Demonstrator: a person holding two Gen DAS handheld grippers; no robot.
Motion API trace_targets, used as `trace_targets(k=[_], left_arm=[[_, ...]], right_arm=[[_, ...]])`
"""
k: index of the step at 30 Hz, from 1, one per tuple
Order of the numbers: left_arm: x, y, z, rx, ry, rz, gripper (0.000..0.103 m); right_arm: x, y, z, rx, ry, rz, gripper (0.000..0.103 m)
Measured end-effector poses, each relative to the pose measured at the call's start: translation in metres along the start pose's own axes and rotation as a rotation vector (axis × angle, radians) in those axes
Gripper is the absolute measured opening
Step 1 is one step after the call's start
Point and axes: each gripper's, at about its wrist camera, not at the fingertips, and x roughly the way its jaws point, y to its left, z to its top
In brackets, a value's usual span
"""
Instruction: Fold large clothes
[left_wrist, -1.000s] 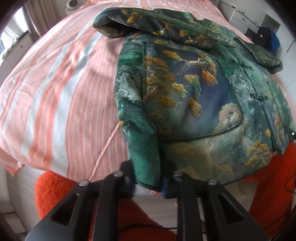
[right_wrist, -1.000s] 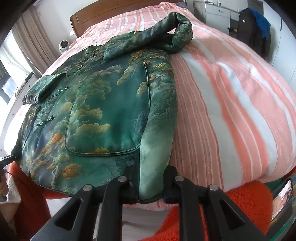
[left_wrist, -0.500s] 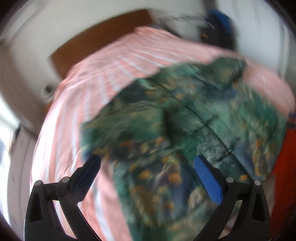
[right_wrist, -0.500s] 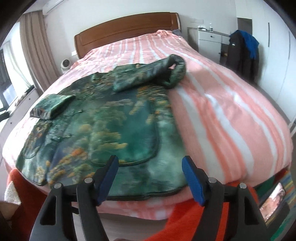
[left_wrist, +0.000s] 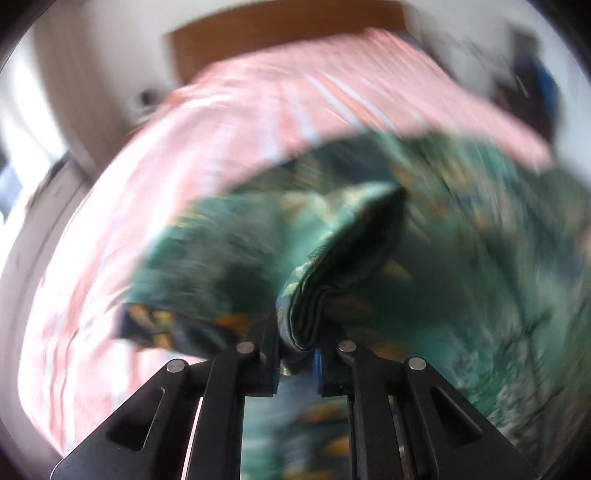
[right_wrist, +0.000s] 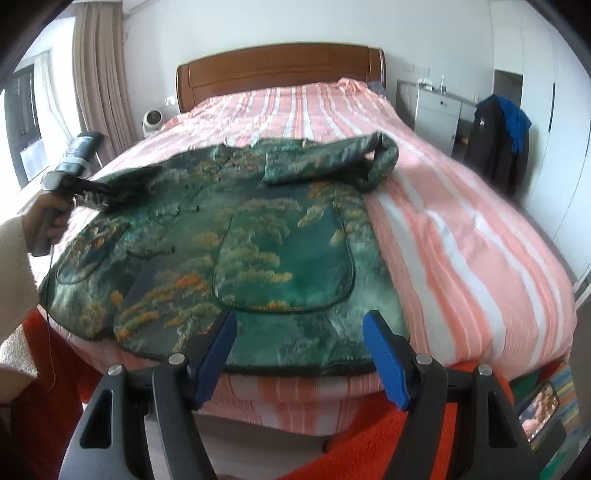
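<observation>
A green brocade jacket (right_wrist: 236, 236) with gold and orange cloud patterns lies spread, front up, across the near half of a bed (right_wrist: 461, 236) covered in a pink and white striped sheet. One sleeve (right_wrist: 332, 162) is folded across the chest near the collar, its cuff end curling at the jacket's right edge. A large rounded patch pocket (right_wrist: 284, 266) faces up near the hem. The right gripper (right_wrist: 299, 350) hangs over the hem at the foot of the bed, its blue-padded jaws standing wide apart with nothing between them. The left gripper (left_wrist: 295, 354) has its jaws drawn narrow and clamped on a bunched fold of the jacket's other sleeve (left_wrist: 332, 266); its wrist view is heavily blurred. In the right wrist view the same gripper appears at the left edge of the bed, gripped by a hand (right_wrist: 46, 218) in a cream sleeve, with dark green cloth lifted off the jacket at its tip. A wooden headboard (right_wrist: 280, 70) stands against the far wall, and a dark coat (right_wrist: 498, 144) hangs at the right.
</observation>
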Motion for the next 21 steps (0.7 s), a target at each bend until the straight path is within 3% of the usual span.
trace_targets(k=[3,5,8,11,14,18,21], left_arm=[[-0.035,0.092,-0.006,-0.244,-0.053,0.035,0.012],[-0.05,0.15,-0.024,-0.388,-0.072,0.113,0.011],[-0.049,0.234,-0.065,-0.606,-0.035,0.287,0.011],[-0.029,0.288,-0.106,-0.757,0.046,0.339,0.01],[-0.003,0.3,-0.132,-0.801,0.109,0.335,0.01],[0.016,0.287,-0.144,-0.765,0.149,0.379,0.012],[0.012,0.269,-0.135,-0.669,0.159,0.472,0.035]], right_arm=[[0.0,0.006,0.003,-0.018,-0.023,0.007,0.071],[0.002,0.013,0.002,-0.034,-0.028,0.026,0.071],[0.006,0.022,0.001,-0.063,-0.019,0.044,0.071],[0.009,0.029,0.0,-0.09,-0.005,0.054,0.071],[0.011,0.031,-0.001,-0.096,0.006,0.054,0.071],[0.013,0.025,0.0,-0.073,0.031,0.062,0.071],[0.023,0.011,0.018,-0.056,0.075,0.089,0.075]])
